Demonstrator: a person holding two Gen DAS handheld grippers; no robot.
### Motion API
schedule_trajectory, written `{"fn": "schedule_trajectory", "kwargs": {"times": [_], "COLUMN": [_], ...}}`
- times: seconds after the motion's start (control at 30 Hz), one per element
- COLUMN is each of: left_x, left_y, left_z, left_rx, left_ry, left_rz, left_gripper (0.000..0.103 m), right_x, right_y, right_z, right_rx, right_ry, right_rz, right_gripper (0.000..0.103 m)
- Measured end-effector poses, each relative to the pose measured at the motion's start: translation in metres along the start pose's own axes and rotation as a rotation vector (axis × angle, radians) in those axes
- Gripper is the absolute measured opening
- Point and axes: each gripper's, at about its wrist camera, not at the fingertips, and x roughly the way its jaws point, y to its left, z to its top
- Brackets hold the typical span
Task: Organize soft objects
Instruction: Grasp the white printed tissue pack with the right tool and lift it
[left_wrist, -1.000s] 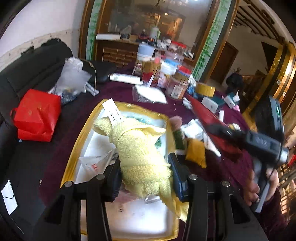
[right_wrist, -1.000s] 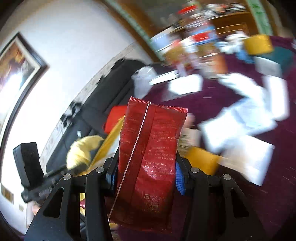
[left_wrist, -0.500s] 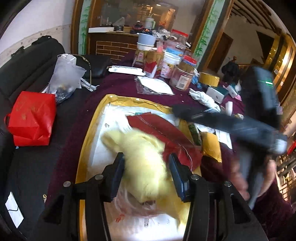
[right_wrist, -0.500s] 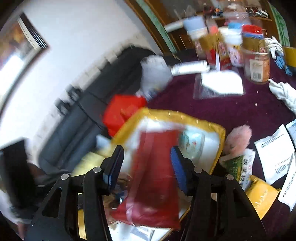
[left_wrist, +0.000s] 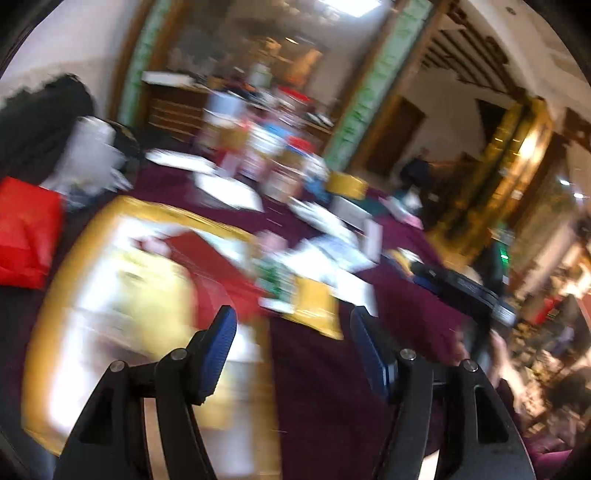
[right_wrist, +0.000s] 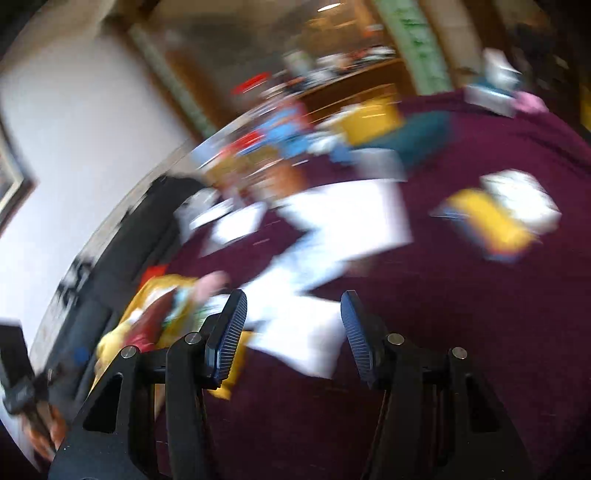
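The desk (left_wrist: 317, 369) under its maroon cloth is strewn with packets from twelve to three o'clock, so sorting looks about half done. At nine o'clock the gold-rimmed tray (left_wrist: 88, 236) holds a red pouch (left_wrist: 218, 266). Left hand-held gripper (left_wrist: 291, 350) is opening, empty; right hand-held gripper (right_wrist: 291, 332) stands open, empty.

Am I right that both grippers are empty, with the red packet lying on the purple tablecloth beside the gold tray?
Not quite. Both the left gripper and right gripper are empty, but the left wrist view shows the red packet lying in the gold tray, not on the cloth.
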Motion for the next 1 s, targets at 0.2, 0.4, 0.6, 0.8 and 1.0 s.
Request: {"fn": "schedule_trajectory", "kwargs": {"times": [0.2, 0.4, 0.6, 0.8, 1.0], "left_x": [0.063, 0.105, 0.119, 0.125, 0.133], "left_y": [-0.068, -0.099, -0.107, -0.092, -0.09], "left_z": [-0.025, -0.044, -0.046, -0.039, -0.04], "left_rx": [0.102, 0.12, 0.131, 0.082, 0.055], "left_ry": [0.13, 0.256, 0.308, 0.325, 0.363], "left_rz": [-0.064, -0.084, -0.056, -0.039, -0.043], "left_gripper": [0.065, 0.065, 0.065, 0.065, 0.065], "right_x": [-0.068, -0.074, -0.014, 0.036, 0.063], "right_y": [-0.093, -0.145, -0.183, -0.199, -0.199], "right_z": [0.01, 0.059, 0.104, 0.125, 0.131], "right_rx": [0.136, 0.114, 0.165, 0.156, 0.138], "right_ry": [-0.096, -0.028, 0.163, 0.238, 0.343], "right_rz": [-0.182, -0.46, -0.537, -0.579, -0.572], "right_gripper": [0.057, 0.062, 0.062, 0.066, 0.079]}}
